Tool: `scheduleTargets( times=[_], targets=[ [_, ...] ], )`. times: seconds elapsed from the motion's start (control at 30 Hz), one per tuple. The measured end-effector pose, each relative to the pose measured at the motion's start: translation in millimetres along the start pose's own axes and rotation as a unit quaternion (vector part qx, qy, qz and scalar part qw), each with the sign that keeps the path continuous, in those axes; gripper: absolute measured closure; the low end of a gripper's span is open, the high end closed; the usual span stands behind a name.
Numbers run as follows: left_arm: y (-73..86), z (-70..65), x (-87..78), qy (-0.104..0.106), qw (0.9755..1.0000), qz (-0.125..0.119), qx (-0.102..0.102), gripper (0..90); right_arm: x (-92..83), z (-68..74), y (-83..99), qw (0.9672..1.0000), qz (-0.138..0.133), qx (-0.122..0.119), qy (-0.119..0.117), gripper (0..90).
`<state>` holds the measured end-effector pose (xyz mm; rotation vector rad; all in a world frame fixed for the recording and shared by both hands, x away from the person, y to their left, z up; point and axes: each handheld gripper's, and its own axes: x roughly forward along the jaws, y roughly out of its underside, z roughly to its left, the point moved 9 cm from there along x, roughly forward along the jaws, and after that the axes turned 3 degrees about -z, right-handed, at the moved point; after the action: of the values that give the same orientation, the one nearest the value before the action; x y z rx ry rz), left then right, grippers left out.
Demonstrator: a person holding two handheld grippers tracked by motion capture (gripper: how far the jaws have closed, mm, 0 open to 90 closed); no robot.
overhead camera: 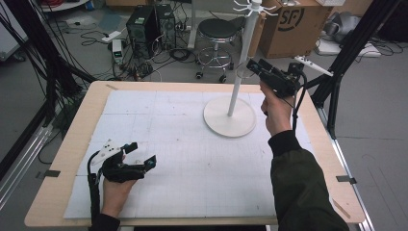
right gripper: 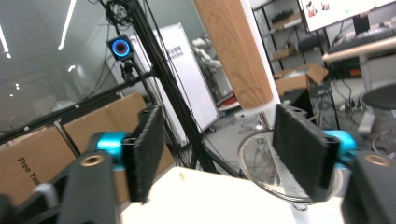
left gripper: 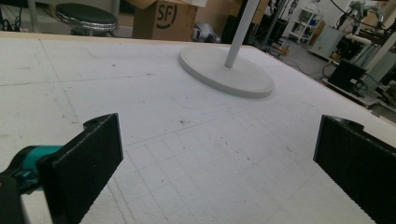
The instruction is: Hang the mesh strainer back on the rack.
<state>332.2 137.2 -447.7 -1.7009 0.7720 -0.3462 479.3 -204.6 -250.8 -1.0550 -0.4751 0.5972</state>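
A white hook stand (overhead camera: 239,91) with a round base (overhead camera: 230,120) stands at the back right of the white mat. A strainer hangs beside its pole, wooden handle (right gripper: 238,51) up and wire-mesh bowl (right gripper: 266,163) below; in the high view its handle (overhead camera: 258,33) is close to the pole. My right gripper (overhead camera: 253,67) is held up at the strainer. Its jaws (right gripper: 217,149) stand apart on either side of the handle's lower end, and the pads do not press it. My left gripper (overhead camera: 142,154) rests low at the front left, open (left gripper: 217,158) and with nothing between its fingers.
The mat (overhead camera: 192,159) lies on a wooden table (overhead camera: 72,144). Behind the table stand a round stool (overhead camera: 219,29), computer towers (overhead camera: 149,24), a cardboard box (overhead camera: 293,24) and black frame struts (overhead camera: 346,53). The stand's base (left gripper: 226,70) lies ahead of the left gripper.
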Motion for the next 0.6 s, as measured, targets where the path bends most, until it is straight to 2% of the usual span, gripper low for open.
scheduleTargets(
  times=[0.2,0.37,0.6],
  targets=[
    [-0.7,-0.4,-0.4,0.002,1.0,-0.003,-0.002,1.9,-7.1,2.5,5.6,0.9998,0.008,-0.015,-0.004,27.2],
    [-0.3,-1.0,0.1,0.003,1.0,0.0,-0.001,1.9,-17.1,-0.4,14.8,0.9998,0.009,-0.015,-0.001,24.4],
    [-0.5,-0.4,0.6,0.006,0.9999,-0.003,-0.011,1.9,-29.9,-1.2,34.9,0.9991,0.031,-0.03,-0.005,21.4]
  ],
)
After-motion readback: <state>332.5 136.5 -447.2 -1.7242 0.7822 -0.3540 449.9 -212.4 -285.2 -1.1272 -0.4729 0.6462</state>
